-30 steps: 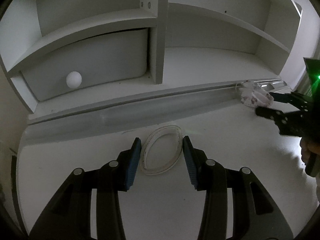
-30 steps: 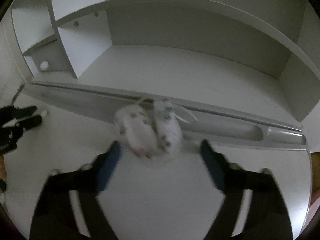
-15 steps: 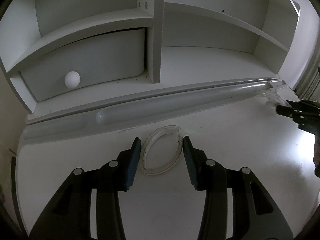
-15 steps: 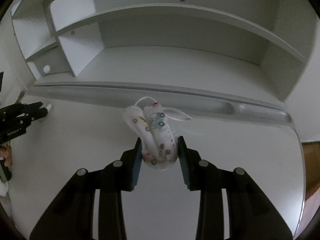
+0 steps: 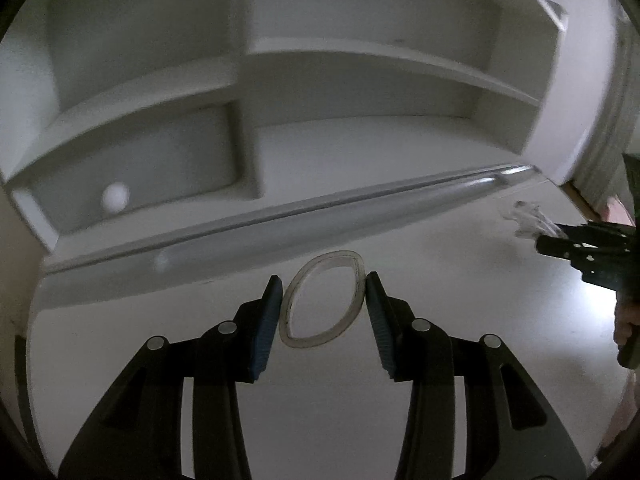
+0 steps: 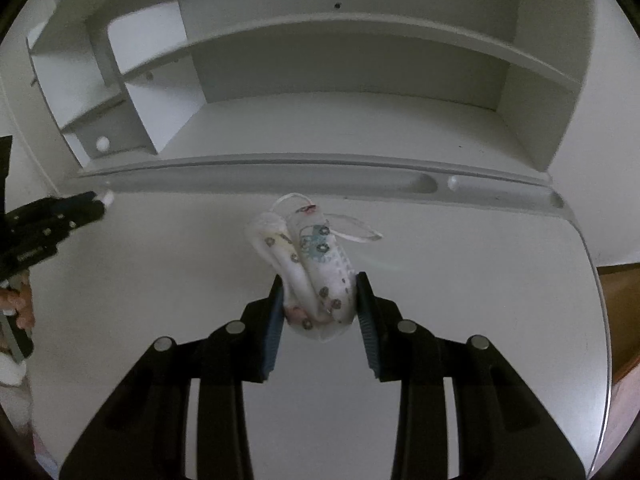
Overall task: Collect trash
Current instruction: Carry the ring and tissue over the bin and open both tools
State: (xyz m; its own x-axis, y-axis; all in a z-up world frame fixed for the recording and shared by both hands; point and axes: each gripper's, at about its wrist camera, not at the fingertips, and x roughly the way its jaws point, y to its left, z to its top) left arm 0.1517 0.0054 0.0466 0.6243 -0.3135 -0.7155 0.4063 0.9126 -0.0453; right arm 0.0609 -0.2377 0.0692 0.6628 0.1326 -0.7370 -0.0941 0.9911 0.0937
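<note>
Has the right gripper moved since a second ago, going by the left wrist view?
Yes. The right gripper, shut on the crumpled printed mask, has pulled back from the groove at the desk's rear edge, toward the person.

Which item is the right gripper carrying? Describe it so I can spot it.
Start at the white desk below the shelf unit. Just above it, the right gripper clamps a crumpled white mask. Its small cartoon prints and loose ear loops set it apart from the plain ring in the left gripper.
</note>
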